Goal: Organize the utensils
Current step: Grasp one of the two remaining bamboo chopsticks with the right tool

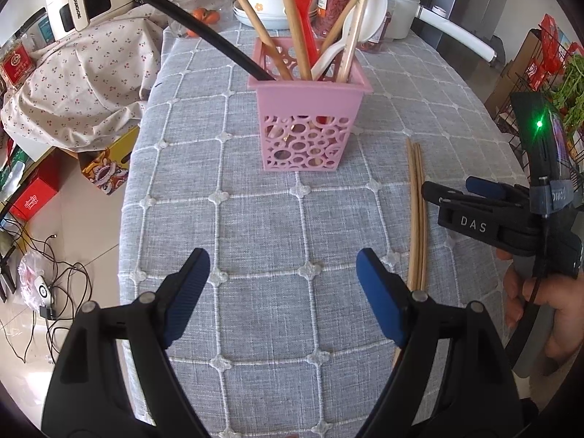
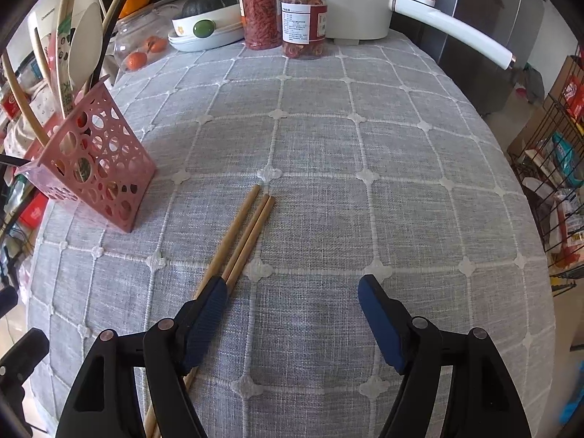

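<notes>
A pink perforated utensil holder stands on the grey checked tablecloth; it also shows in the right wrist view. It holds wooden chopsticks, a red spoon, a white spoon and a black handle. Three wooden chopsticks lie loose on the cloth right of the holder, also in the right wrist view. My left gripper is open and empty, in front of the holder. My right gripper is open; its left finger lies over the chopsticks. It shows in the left wrist view.
At the table's far end stand two jars, a stacked white bowl with a squash, a glass jar of oranges and a white pot with a long handle. A wire rack is right of the table, clutter and cables left.
</notes>
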The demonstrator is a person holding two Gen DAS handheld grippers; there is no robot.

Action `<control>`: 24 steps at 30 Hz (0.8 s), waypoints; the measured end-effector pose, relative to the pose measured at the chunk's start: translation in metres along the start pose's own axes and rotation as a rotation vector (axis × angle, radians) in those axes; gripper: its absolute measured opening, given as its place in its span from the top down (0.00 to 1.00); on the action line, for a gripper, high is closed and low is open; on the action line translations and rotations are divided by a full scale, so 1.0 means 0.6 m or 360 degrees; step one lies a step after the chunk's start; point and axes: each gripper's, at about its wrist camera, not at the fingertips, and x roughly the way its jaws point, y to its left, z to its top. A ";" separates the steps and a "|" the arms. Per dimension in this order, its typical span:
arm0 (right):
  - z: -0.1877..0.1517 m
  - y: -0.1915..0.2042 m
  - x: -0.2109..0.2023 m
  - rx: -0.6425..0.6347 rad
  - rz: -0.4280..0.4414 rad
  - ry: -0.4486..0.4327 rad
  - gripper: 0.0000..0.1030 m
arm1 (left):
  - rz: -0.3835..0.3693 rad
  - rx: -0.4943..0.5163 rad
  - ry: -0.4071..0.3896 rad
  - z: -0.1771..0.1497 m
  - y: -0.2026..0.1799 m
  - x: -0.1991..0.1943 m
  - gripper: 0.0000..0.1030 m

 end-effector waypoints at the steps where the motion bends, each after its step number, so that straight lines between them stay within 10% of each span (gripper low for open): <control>1: 0.000 0.002 -0.001 -0.0006 -0.0001 -0.0001 0.26 | 0.0001 0.0000 0.0001 0.000 0.000 0.000 0.20; 12: -0.011 0.020 0.005 -0.0133 -0.0005 0.0045 0.27 | 0.0008 -0.0019 0.0022 -0.001 0.003 0.007 0.20; 14: -0.010 0.016 0.004 -0.0145 0.0001 0.0054 0.34 | 0.0002 -0.0022 0.0020 0.000 0.002 0.006 0.20; 18: -0.007 0.004 -0.004 -0.0163 0.0061 0.0074 0.79 | -0.0030 -0.0020 0.0028 0.002 -0.006 0.009 0.20; 24: -0.004 -0.033 -0.010 -0.0109 0.0096 0.0149 0.94 | -0.0104 0.0013 0.0036 0.009 -0.042 0.017 0.20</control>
